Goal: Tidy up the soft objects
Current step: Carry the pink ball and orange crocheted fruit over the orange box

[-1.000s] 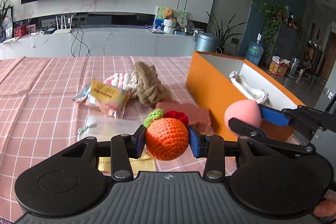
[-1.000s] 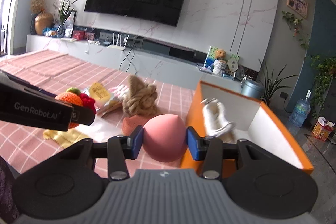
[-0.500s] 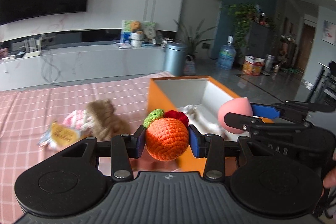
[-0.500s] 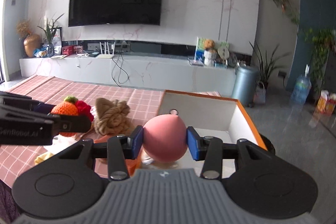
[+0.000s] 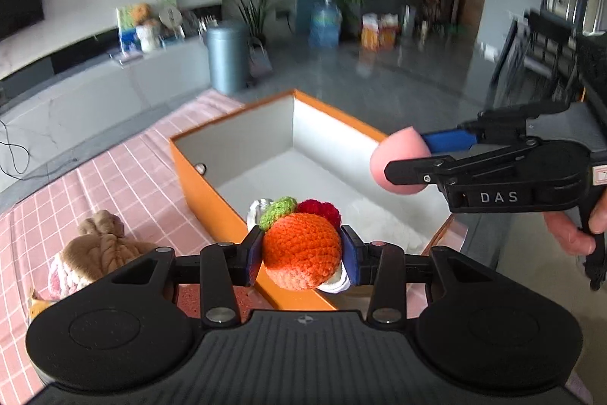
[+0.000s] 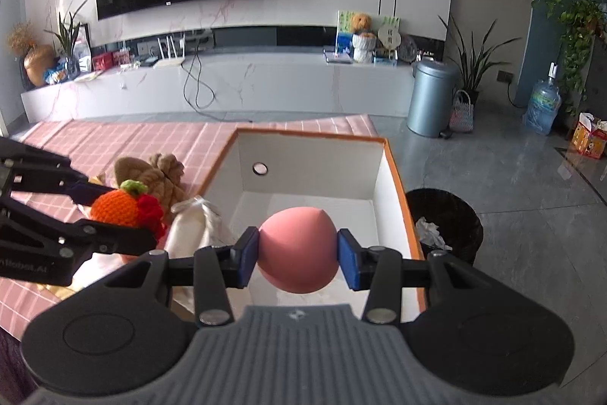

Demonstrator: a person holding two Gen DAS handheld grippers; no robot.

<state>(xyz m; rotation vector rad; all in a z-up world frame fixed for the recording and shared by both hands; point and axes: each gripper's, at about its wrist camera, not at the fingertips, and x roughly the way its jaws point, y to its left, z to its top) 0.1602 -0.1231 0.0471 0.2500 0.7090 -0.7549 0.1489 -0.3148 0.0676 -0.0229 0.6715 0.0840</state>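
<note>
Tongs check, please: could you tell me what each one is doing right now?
Left tongs: closed on the crochet orange.
Right tongs: closed on the pink sponge.

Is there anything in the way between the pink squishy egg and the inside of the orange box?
Nothing visible blocks it. The right gripper holds the pink egg above the open orange box, with bare white floor below. A white soft thing lies only at the box's left side.

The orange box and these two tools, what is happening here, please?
A person is sorting soft things into the orange box. The left tool is shut on a crocheted orange fruit, the right tool on a pink sponge. Both are held over the box. A white cloth item already lies inside; a rope knot remains on the checked tablecloth.
</note>
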